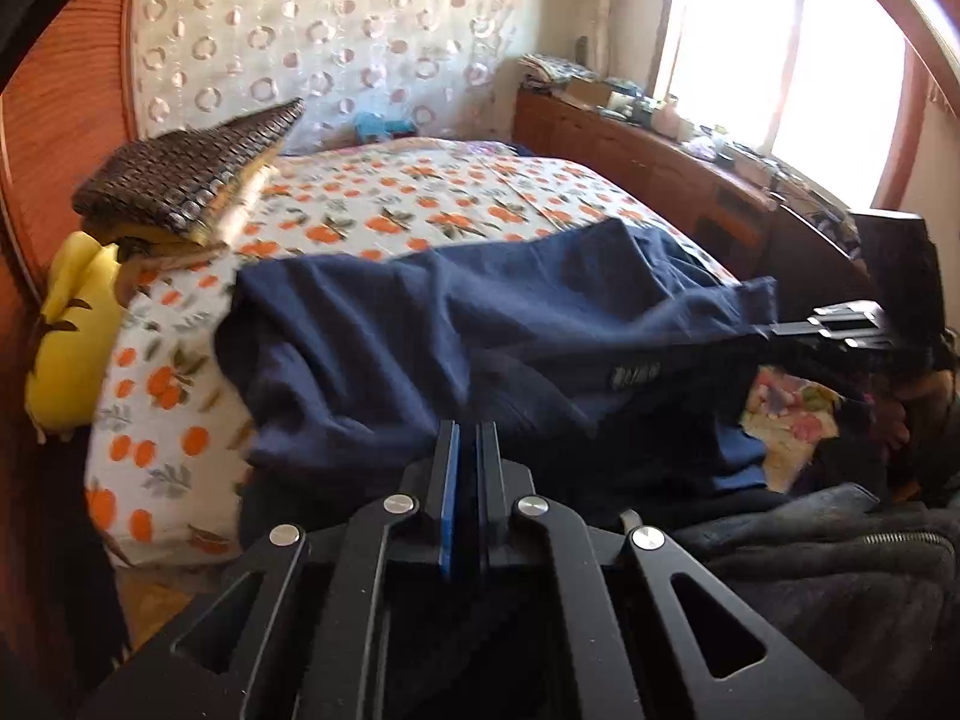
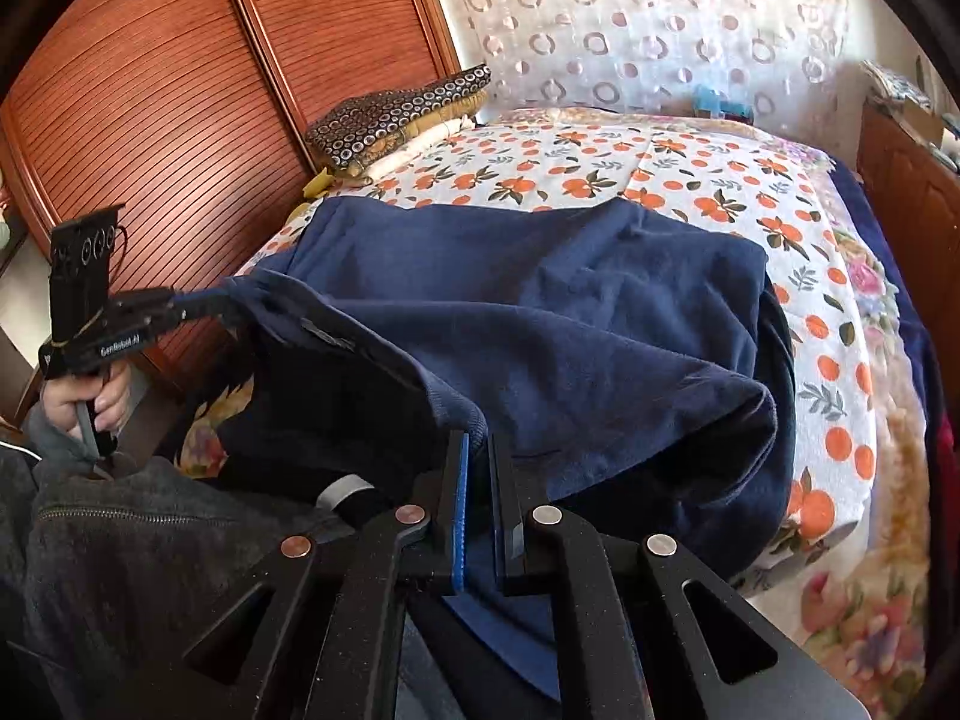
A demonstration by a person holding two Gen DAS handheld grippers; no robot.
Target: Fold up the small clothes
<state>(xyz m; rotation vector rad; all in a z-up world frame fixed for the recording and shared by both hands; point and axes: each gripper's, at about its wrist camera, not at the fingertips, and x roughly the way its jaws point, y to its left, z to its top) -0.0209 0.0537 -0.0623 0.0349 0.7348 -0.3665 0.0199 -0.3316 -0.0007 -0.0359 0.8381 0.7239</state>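
Observation:
A navy blue garment (image 1: 420, 324) lies spread over the near part of the bed; it also fills the middle of the right wrist view (image 2: 570, 324). My left gripper (image 1: 469, 438) is shut on the garment's near edge. It shows at the left of the right wrist view (image 2: 186, 309), pinching one corner and holding it up. My right gripper (image 2: 478, 450) is shut on the garment's ribbed edge. It shows at the right of the left wrist view (image 1: 780, 329), gripping the other corner. The edge is stretched between the two grippers above the bed's near side.
The bed has an orange-fruit print sheet (image 2: 660, 168). Folded blankets (image 1: 198, 180) and a yellow pillow (image 1: 72, 324) sit by the wooden wardrobe (image 2: 150, 108). A cluttered wooden cabinet (image 1: 660, 156) runs under the window. My grey jacket (image 2: 120, 540) is close below.

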